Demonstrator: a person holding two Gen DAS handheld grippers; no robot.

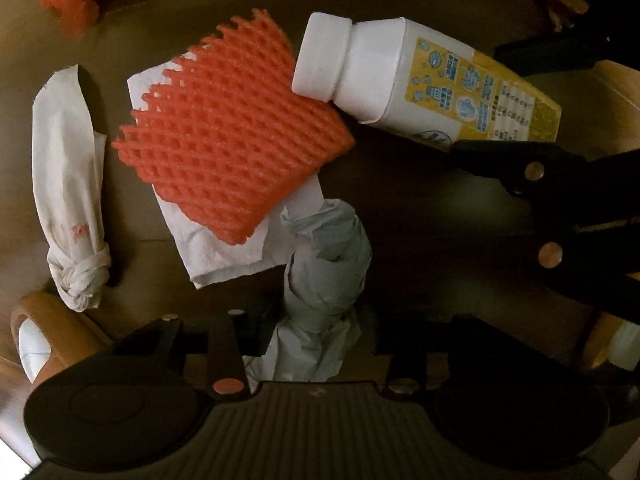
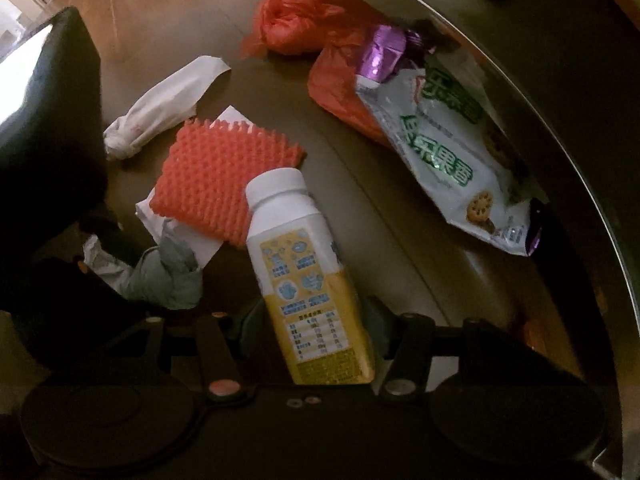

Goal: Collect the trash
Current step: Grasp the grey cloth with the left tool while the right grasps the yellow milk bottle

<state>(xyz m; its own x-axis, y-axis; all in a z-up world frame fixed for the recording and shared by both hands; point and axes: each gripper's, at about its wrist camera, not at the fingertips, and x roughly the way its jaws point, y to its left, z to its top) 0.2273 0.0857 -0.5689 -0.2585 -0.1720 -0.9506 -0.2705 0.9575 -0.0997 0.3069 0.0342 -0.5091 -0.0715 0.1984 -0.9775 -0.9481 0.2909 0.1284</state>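
Left gripper is pointed steeply down at the table, and a crumpled grey paper wad is seen between its fingers; the jaws are partly closed around it, but whether the pads already press the paper cannot be told, since the fingertips are hidden in shadow. The wad rises straight ahead of this gripper, its long axis roughly in line with the fingers, its far end touching a flat white napkin on which an orange foam net lies. Right gripper is likewise held nose-down, its black fingers standing on either side of the yellow base of a white-capped bottle; contact is probable but not plainly shown. The bottle lies on its side, its long axis running away from the right gripper, its cap resting against the net. Each piece of trash is thus nearer its own hand; the wad belongs to the left, the bottle to the right. A knotted white tissue is left apart on the far side of the net; orange plastic bags and a snack packet are seen farther off, untouched.
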